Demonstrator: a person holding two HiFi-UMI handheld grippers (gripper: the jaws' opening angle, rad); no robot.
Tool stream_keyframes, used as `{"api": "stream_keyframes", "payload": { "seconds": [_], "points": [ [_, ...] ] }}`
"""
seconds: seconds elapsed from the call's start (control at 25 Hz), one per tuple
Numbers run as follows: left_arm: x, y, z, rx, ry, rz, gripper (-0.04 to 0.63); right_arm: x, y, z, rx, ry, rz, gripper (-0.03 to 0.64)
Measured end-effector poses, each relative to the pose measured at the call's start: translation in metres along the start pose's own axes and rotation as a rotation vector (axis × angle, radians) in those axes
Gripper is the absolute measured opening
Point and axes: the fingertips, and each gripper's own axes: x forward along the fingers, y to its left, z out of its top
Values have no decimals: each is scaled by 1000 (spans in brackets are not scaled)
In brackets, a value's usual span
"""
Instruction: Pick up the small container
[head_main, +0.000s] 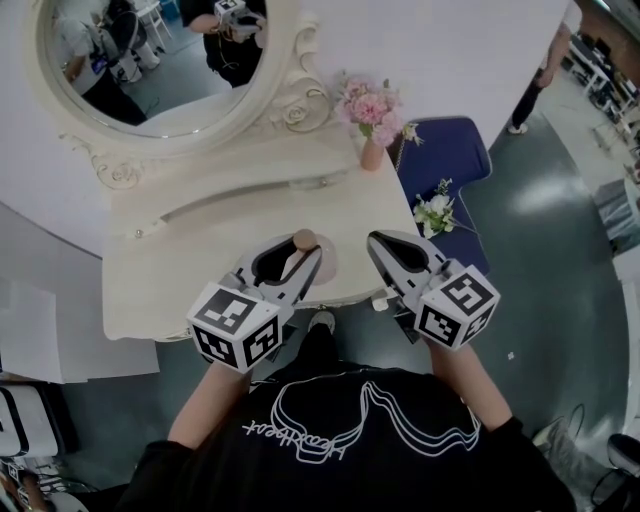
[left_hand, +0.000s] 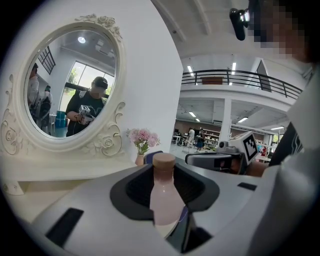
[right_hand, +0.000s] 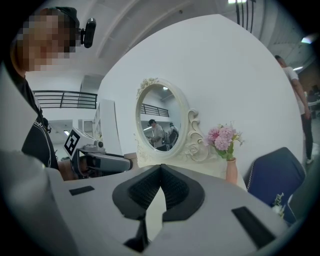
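The small container is a pale pink bottle (left_hand: 164, 197) with a tan cap (head_main: 304, 240). It stands upright between the jaws of my left gripper (left_hand: 165, 175), which is shut on its body. In the head view the left gripper (head_main: 298, 262) is over the front middle of the cream vanity table (head_main: 190, 265). Whether the bottle still touches the tabletop is hidden. My right gripper (head_main: 385, 248) hovers just to the right at the table's front edge. Its jaws (right_hand: 160, 172) meet at the tips with nothing between them.
An oval mirror (head_main: 150, 60) in a carved cream frame stands at the back of the table. A vase of pink flowers (head_main: 370, 115) sits at the back right. A blue chair (head_main: 450, 160) with white flowers (head_main: 436, 212) is to the right. A person (head_main: 545, 70) stands far right.
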Motion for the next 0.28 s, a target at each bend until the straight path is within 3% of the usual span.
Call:
{"api": "stream_keyframes", "payload": {
  "seconds": [0.28],
  "points": [
    [-1,0,1,0,-2,-5,129,-1,1,0,-3,3,-9,6]
  ]
}}
